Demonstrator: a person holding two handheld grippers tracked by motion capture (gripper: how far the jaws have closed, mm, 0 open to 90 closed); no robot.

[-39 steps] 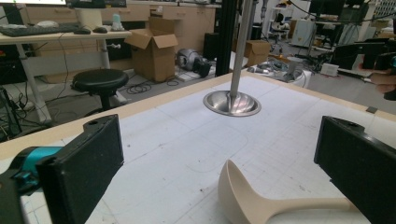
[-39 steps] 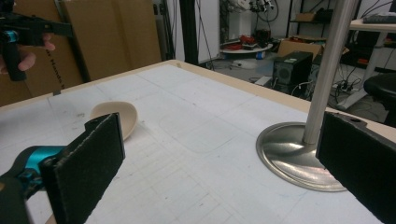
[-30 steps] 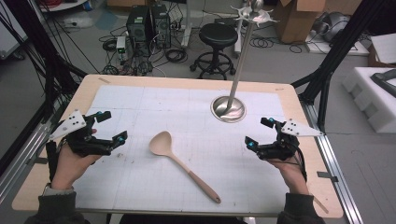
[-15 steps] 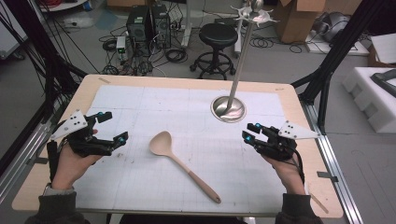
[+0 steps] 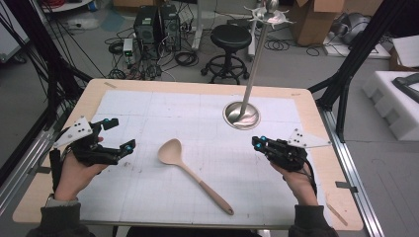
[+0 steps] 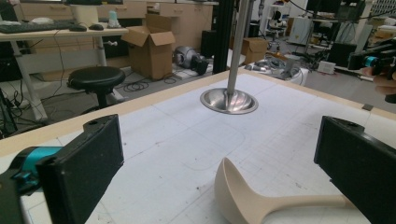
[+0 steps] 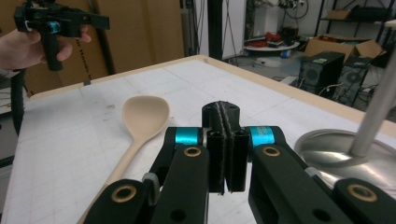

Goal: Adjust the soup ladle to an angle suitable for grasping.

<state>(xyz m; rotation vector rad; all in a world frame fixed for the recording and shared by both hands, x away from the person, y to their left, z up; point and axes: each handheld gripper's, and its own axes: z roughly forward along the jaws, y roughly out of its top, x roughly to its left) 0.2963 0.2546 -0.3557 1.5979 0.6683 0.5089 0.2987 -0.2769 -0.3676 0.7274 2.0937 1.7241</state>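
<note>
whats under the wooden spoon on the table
The wooden spoon lies flat on the white gridded mat, which covers most of the wooden table. The patch of mat directly beneath the spoon is covered, so nothing can be made out there.

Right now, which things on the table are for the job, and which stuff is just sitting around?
For the job:
- beige wooden spoon, lying on the white table mat
- left gripper, jaws open
- right gripper, jaws just closed on nothing

Just lying about:
- shiny metal stand with round base
- black round stool on the floor
- cardboard boxes
</note>
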